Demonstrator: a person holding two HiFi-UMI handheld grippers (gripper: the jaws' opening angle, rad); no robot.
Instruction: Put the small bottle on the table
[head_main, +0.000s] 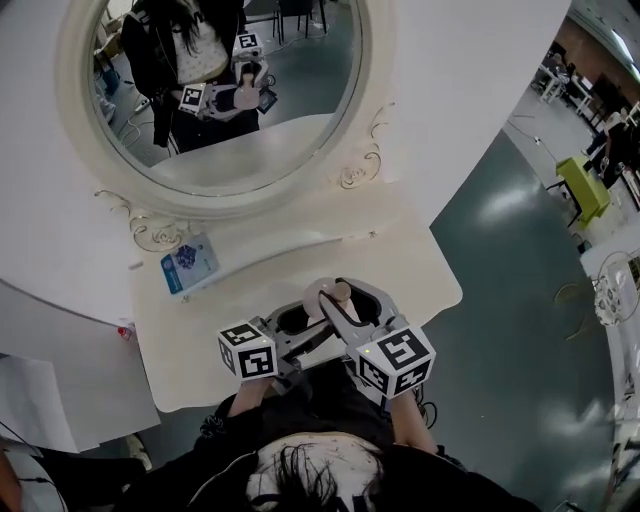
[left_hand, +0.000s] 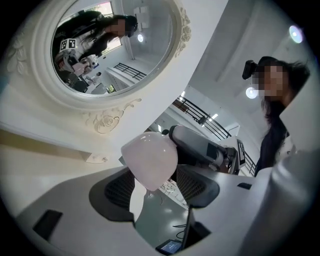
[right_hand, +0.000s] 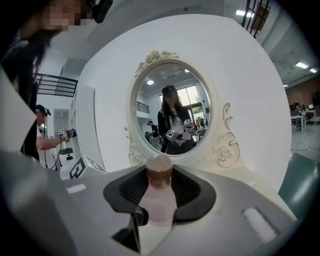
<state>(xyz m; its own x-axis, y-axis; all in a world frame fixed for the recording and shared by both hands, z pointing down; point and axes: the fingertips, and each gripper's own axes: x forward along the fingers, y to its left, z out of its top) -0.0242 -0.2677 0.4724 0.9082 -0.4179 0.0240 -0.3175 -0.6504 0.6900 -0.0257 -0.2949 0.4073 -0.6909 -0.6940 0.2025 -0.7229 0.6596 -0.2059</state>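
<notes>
Presently we have the small bottle (right_hand: 159, 202) upright in the right gripper (right_hand: 160, 190). The jaws are clamped on its pale pink body and its brown cap (right_hand: 159, 170) stands above the pads. The left gripper (left_hand: 152, 185) comes in from the other side, and its jaws also look closed on the bottle's rounded pale end, so both tongs seem to share the load. From the head view, the bottle hangs just over the front edge of the table (head_main: 410, 250), not yet resting on it.

We judge this to be the carrying step, with the placing still to come. Next we need to lower the bottle onto the bare surface inside the front edge, keep it level, and then part both pairs of jaws. Farther in, a blue packet (head_main: 190, 265) lies near the left edge, and the oval mirror (head_main: 220, 90) stands along the back edge.
</notes>
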